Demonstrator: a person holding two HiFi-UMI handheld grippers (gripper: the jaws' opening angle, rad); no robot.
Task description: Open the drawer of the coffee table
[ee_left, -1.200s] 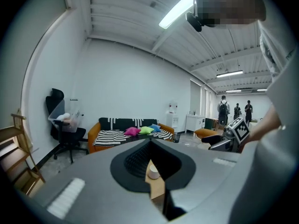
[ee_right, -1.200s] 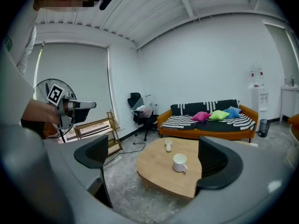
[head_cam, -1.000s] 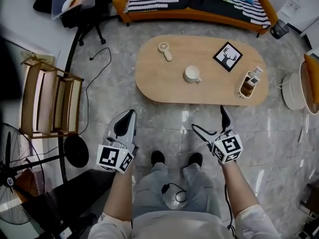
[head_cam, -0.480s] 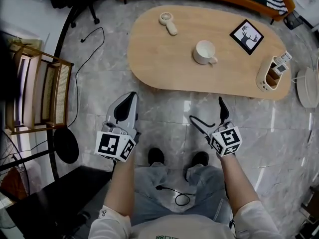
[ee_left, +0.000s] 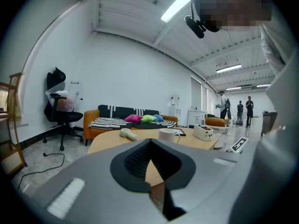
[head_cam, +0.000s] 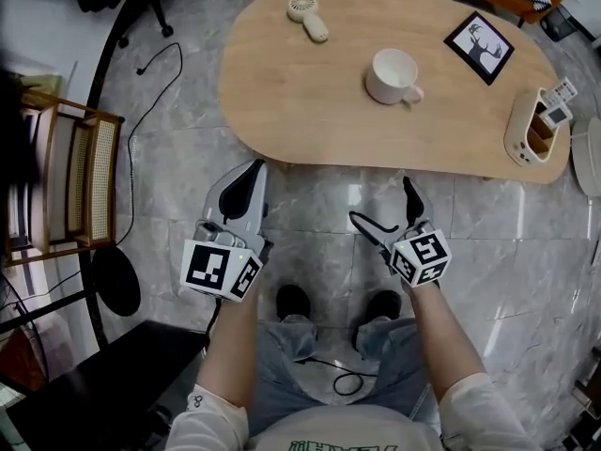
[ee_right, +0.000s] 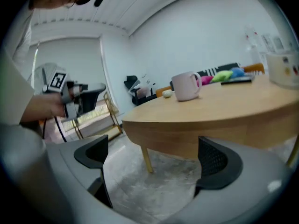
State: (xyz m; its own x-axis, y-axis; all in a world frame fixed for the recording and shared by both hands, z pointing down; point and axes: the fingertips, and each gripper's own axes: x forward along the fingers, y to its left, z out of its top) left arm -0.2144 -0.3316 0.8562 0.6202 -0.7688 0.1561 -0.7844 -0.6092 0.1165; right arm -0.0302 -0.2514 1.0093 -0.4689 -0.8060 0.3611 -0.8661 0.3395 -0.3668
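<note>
The left gripper has its jaws pressed together with nothing between them, its tip just short of the desk edge. The right gripper is spread wide and empty, and hangs over the tiled floor a little back from that edge. In the right gripper view the desk's wooden side runs straight ahead of the jaws, apart from them. I cannot make out a drawer front on it. On the desk top ahead of the right gripper stands a white mug. A small hand fan lies ahead of the left gripper. A framed deer picture and a white holder sit far to the right gripper's right.
</note>
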